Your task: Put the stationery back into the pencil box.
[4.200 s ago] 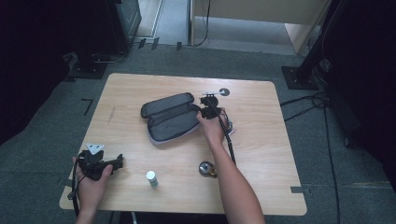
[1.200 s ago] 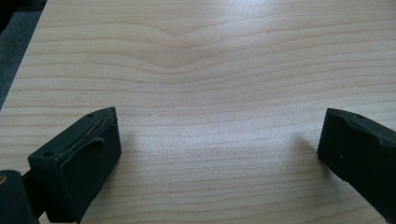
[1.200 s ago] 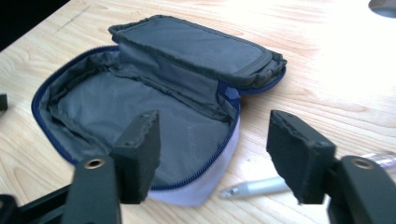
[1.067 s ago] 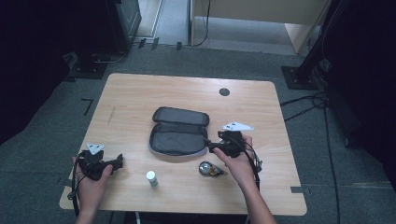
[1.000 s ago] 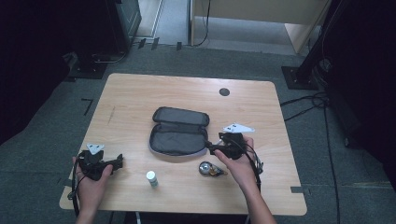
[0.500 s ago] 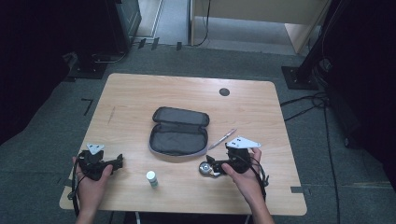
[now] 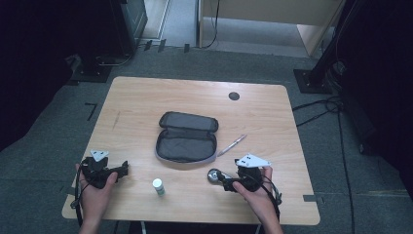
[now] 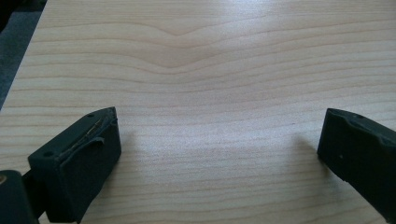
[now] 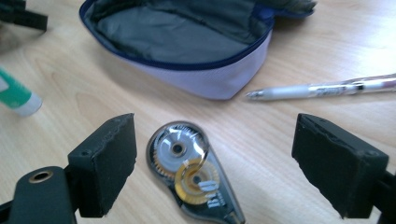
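Note:
A clear correction tape roller [image 9: 192, 172] lies flat on the wooden table [image 7: 146, 97], near the front edge [image 7: 213, 175]. My right gripper [image 9: 217, 140] is open and low over it, one jaw on each side, with neither pad touching. Its jaws have just been closing a little. In the high view the right gripper [image 7: 221, 179] points left at the roller. Just behind lie a clear pen [image 9: 322, 87] and an open grey pencil case [image 7: 186, 139], which looks empty. My left gripper [image 7: 122, 168] rests at the front left, open over bare wood [image 8: 219, 135].
A small white glue stick [image 7: 158, 186] with a green label stands near the front edge, between the two hands. A dark round grommet [image 7: 234, 96] is set in the table's far side. Dark floor and stands surround the table.
My right gripper has moved from beside the pencil case toward the front edge, leaving the pen on the table, and now straddles the correction tape. The left gripper has stayed put.

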`<control>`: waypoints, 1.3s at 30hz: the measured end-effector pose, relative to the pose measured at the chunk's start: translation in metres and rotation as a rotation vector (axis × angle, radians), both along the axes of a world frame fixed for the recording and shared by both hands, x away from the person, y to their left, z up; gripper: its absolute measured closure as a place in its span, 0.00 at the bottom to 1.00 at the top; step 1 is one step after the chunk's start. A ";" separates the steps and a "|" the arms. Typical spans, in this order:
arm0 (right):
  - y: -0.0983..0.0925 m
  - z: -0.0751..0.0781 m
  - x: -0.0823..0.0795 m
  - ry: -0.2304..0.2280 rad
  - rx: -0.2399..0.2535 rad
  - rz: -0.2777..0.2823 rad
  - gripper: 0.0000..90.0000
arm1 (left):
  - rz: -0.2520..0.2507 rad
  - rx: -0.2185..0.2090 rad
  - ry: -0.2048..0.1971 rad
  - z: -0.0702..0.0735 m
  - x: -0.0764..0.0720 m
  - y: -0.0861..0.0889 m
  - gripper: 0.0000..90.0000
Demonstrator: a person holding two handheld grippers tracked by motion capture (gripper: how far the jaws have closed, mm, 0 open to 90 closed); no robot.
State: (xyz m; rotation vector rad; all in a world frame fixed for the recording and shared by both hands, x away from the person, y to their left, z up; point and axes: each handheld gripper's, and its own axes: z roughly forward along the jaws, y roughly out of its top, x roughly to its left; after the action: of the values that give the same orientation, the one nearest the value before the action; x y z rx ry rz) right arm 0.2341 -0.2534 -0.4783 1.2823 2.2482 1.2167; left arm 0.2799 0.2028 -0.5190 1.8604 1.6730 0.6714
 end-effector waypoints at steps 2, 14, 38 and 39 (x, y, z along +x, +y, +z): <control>0.001 -0.003 -0.001 -0.001 -0.009 0.021 0.16 | 0.000 0.000 0.000 0.000 0.000 0.000 0.00; 0.007 -0.021 -0.005 0.021 -0.052 0.084 0.17 | 0.000 0.000 0.000 0.000 0.000 0.000 0.00; 0.031 -0.041 -0.001 0.000 -0.132 0.151 0.41 | 0.000 0.000 0.000 0.000 0.000 0.000 0.00; 0.033 -0.041 -0.002 -0.005 -0.137 0.146 0.41 | 0.000 0.000 0.000 0.000 0.000 0.000 0.00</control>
State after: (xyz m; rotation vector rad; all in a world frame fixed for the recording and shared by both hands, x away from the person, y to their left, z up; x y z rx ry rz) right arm 0.2323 -0.2208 -0.5191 1.0811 2.4118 1.0892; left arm 0.2799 0.2027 -0.5190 1.8602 1.6731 0.6714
